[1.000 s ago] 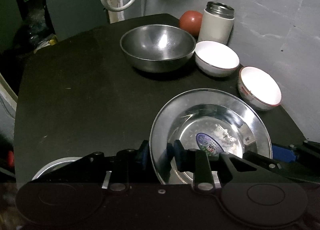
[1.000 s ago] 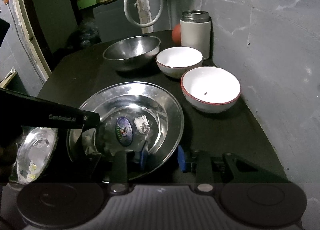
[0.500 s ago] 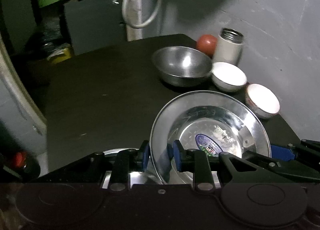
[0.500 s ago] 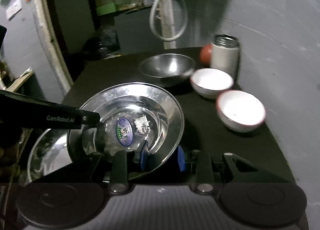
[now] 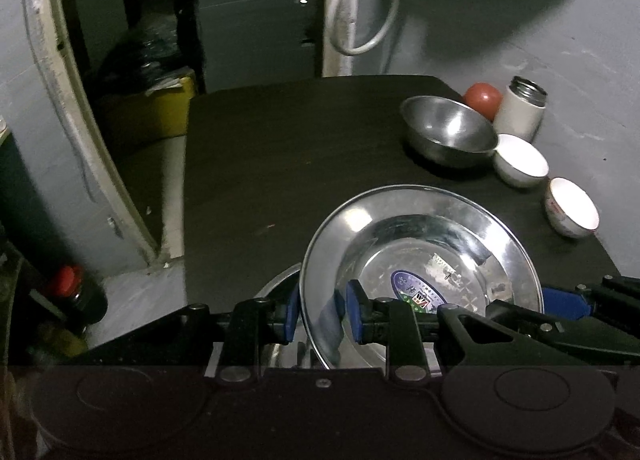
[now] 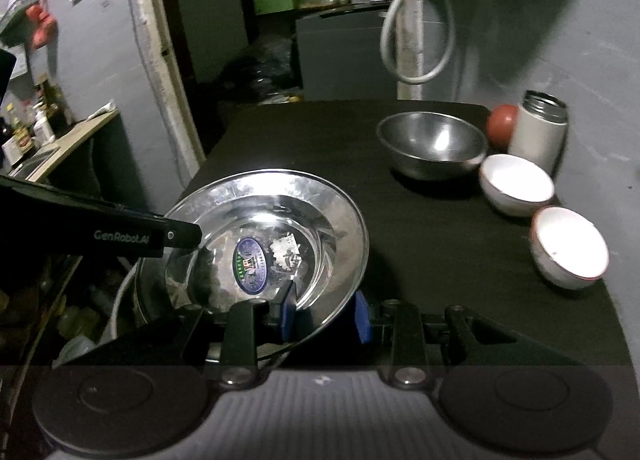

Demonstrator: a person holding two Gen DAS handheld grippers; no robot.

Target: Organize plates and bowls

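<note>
The steel plate (image 5: 420, 256) has risen well clear of the desk (image 5: 280, 164) since a second ago, and both cameras now look down from higher up, with the bowls smaller and farther off. The left gripper (image 5: 319, 310) pinches the plate's left rim between its blue pads, and the right gripper (image 6: 324, 310) pinches the opposite rim, so the plate hangs between them, tilted, with its sticker facing up. Just below the left gripper, a second steel plate (image 5: 276, 284) lies on the desk's near edge. Far ahead and to the right of both grippers sit a steel bowl (image 6: 432, 144), two white bowls (image 6: 516, 184) (image 6: 568, 246), a white flask (image 6: 540, 130) and a red ball (image 6: 502, 124).
</note>
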